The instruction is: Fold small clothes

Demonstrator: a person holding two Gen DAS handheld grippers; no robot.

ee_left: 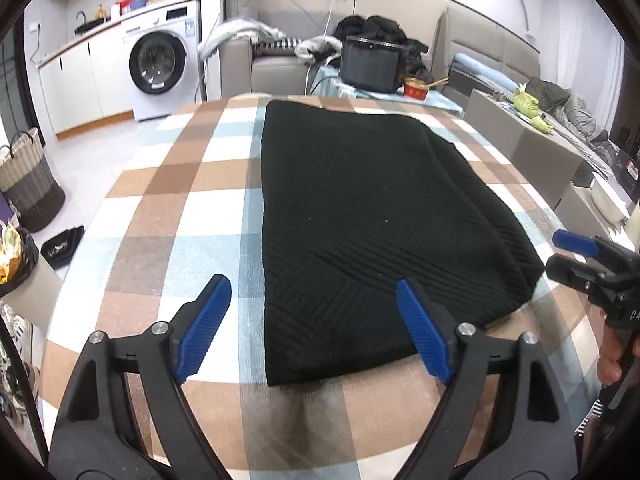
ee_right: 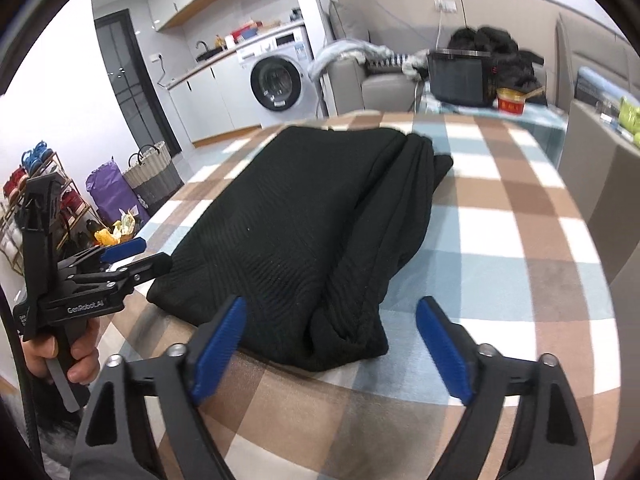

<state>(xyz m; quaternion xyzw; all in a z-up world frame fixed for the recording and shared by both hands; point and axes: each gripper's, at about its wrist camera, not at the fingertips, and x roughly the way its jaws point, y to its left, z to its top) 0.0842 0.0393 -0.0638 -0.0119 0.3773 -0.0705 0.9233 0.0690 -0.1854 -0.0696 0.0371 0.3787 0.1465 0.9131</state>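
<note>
A black knitted garment [ee_left: 360, 208] [ee_right: 304, 216] lies folded into a long rectangle on the checked tablecloth [ee_left: 160, 200] [ee_right: 500, 220]. Its folded edges are stacked along the right side. My left gripper [ee_left: 312, 286] is open just above the garment's near left corner, with blue pads [ee_left: 208, 320] wide apart and nothing pressed between them. My right gripper [ee_right: 332, 304] is open over the near right corner, where the cloth bunches into a thick fold. Each gripper shows in the other's view, the left gripper [ee_right: 120, 256] at the left edge and the right gripper [ee_left: 580, 252] at the right edge, both held by a hand.
A black box-shaped appliance [ee_left: 370, 64] and a red bowl [ee_left: 416, 88] stand beyond the table's far edge. A washing machine [ee_left: 160, 64] and a woven basket [ee_left: 28, 176] are to the left, a grey sofa [ee_left: 560, 112] to the right.
</note>
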